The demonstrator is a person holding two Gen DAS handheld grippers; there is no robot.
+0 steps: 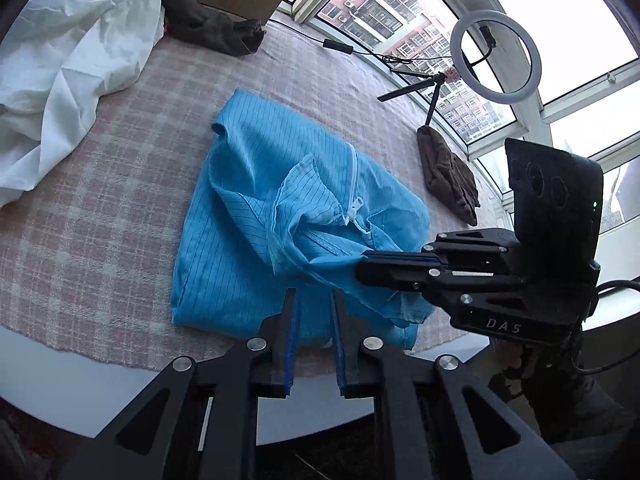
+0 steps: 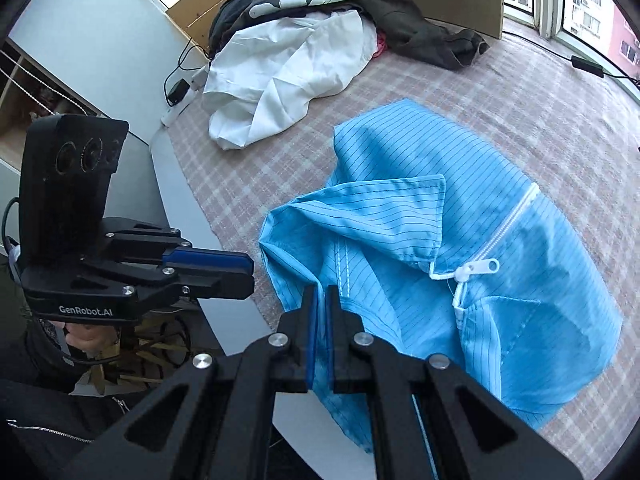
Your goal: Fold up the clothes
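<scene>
The blue pinstriped zip-front garment (image 1: pixel 280 216) lies on the pink plaid cloth (image 1: pixel 120 184) covering the table, its far part spread fairly flat while the near part, around the white zipper (image 2: pixel 480 268), is bunched and lifted. The right gripper (image 1: pixel 362 266) is closed on a fold of this blue fabric at the near edge; its own camera shows cloth pinched between the narrowly spaced blue pads. The left gripper (image 1: pixel 314 300) hovers just over the garment's near hem with its fingers a small gap apart, and nothing can be seen held in them.

As a judgement, the fold is partway: some cloth is doubled over near the collar, but the garment is no tidy rectangle, so smoothing and further folds seem to remain. A crumpled white garment (image 2: pixel 288 76) and a dark one (image 2: pixel 420 20) are heaped at the far side, unfolded; a small brown cloth (image 1: pixel 448 176) lies near a ring light (image 1: pixel 460 46).

Readable writing: "DAS" on the right gripper's body, "GenRobot.AI" on the left's.
</scene>
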